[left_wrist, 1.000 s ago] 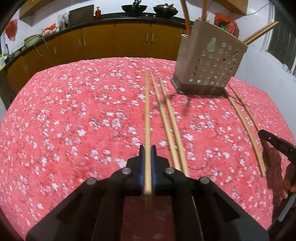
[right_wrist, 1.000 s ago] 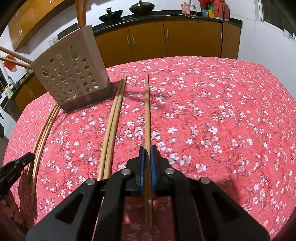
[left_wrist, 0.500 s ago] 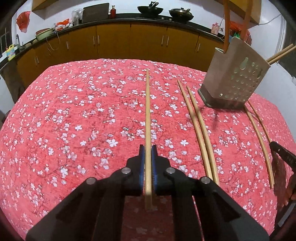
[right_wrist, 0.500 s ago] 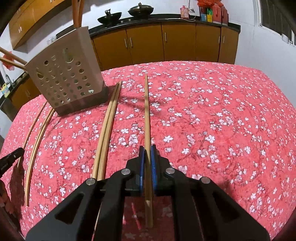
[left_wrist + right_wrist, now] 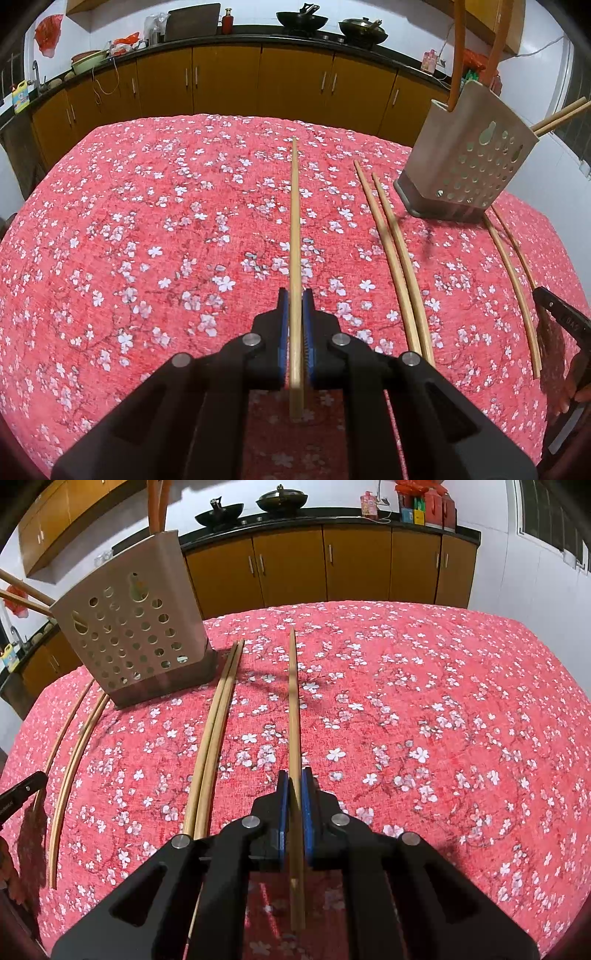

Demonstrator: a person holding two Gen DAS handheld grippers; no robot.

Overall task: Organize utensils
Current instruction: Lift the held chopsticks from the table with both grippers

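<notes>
Holder [image 5: 465,162] has slid further right in left cam since 1 s ago; L gripper [image 5: 295,317] swung left, fingers clamped on a chopstick [image 5: 294,221]. Loose pair [image 5: 391,254] on red cloth [image 5: 129,221] beside holder. R gripper [image 5: 295,797] clamped on another stick [image 5: 293,709].

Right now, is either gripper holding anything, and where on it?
Yes, both. The left gripper clamps a chopstick near its rear end; the right gripper clamps another chopstick likewise.

Chopstick [image 5: 294,716] — in right tool [image 5: 295,808]
</notes>
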